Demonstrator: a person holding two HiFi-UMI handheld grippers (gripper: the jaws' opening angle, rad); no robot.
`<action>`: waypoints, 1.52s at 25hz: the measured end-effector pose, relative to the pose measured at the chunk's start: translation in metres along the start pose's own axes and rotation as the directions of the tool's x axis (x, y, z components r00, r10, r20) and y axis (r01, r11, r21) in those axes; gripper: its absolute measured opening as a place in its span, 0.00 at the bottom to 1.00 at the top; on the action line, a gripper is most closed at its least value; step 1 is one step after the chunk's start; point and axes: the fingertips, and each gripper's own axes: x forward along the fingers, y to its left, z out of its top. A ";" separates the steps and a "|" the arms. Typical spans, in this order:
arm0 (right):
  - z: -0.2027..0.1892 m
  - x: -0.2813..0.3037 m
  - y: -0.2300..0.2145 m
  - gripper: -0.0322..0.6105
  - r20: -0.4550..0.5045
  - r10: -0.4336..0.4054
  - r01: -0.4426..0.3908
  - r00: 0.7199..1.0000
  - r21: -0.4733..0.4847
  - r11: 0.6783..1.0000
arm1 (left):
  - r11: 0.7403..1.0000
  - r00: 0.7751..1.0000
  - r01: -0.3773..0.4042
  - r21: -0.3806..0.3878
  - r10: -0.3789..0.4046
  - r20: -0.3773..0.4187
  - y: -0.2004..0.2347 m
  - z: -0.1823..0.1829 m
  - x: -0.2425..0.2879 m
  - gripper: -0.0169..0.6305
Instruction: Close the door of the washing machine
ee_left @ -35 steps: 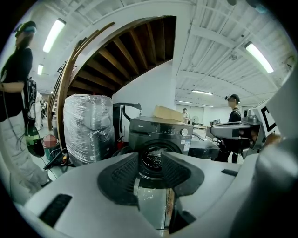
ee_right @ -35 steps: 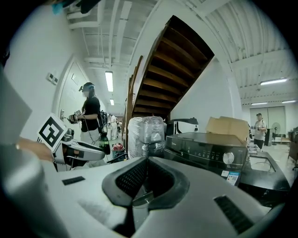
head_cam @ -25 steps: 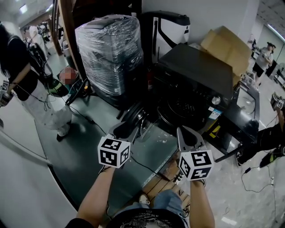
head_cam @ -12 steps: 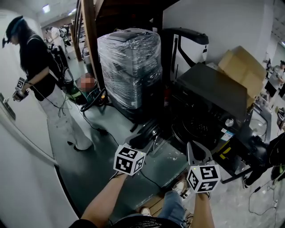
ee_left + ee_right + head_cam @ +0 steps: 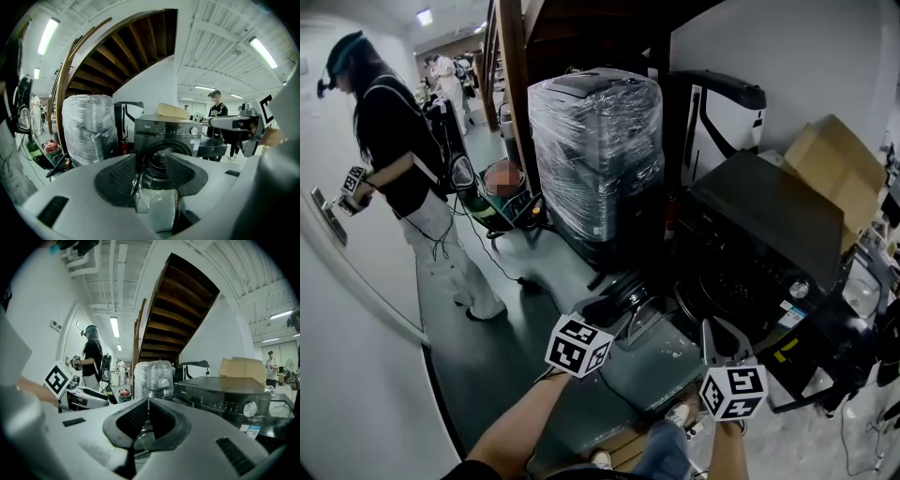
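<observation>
A dark grey front-loading washing machine [image 5: 769,234] stands to the right, its round door [image 5: 630,302] swung open toward me. My left gripper [image 5: 614,307] is at the door's edge. In the left gripper view its jaws [image 5: 151,161] stand apart, with the door's chrome rim and glass [image 5: 140,187] between the pads; I see no pad pressing on it. Past them is the drum opening [image 5: 161,158]. My right gripper [image 5: 719,328] hovers in front of the machine, right of the door. Its pads [image 5: 147,416] meet with nothing between them.
A plastic-wrapped appliance [image 5: 595,150] and a black-and-white unit [image 5: 722,112] stand behind the machine under a wooden staircase [image 5: 180,310]. A cardboard box [image 5: 834,164] lies at the right. At the left, a person [image 5: 394,159] with grippers faces a white wall. Cables run over the green floor [image 5: 506,319].
Both grippers have shifted down and to the right in the head view, and that view has swung toward the left. The left gripper stays by the door's edge.
</observation>
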 end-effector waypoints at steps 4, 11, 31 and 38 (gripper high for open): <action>-0.006 0.019 -0.007 0.09 -0.011 0.039 -0.039 0.999 0.009 0.999 | 1.000 0.999 -0.006 0.016 0.007 -0.033 0.011 -0.004 0.018 0.34; -0.026 0.052 -0.004 0.09 -0.055 0.118 -0.117 0.992 0.009 0.993 | 0.999 0.994 0.001 0.040 0.004 -0.109 0.034 -0.021 0.047 0.35; -0.069 0.105 -0.012 0.09 -0.151 0.211 -0.215 0.966 -0.013 0.976 | 0.985 0.916 0.115 0.125 -0.056 -0.397 0.092 -0.091 0.128 0.39; -0.088 0.114 -0.021 0.09 -0.188 0.212 -0.213 0.959 0.015 0.977 | 0.973 0.868 0.187 0.132 -0.101 -0.485 0.106 -0.107 0.151 0.41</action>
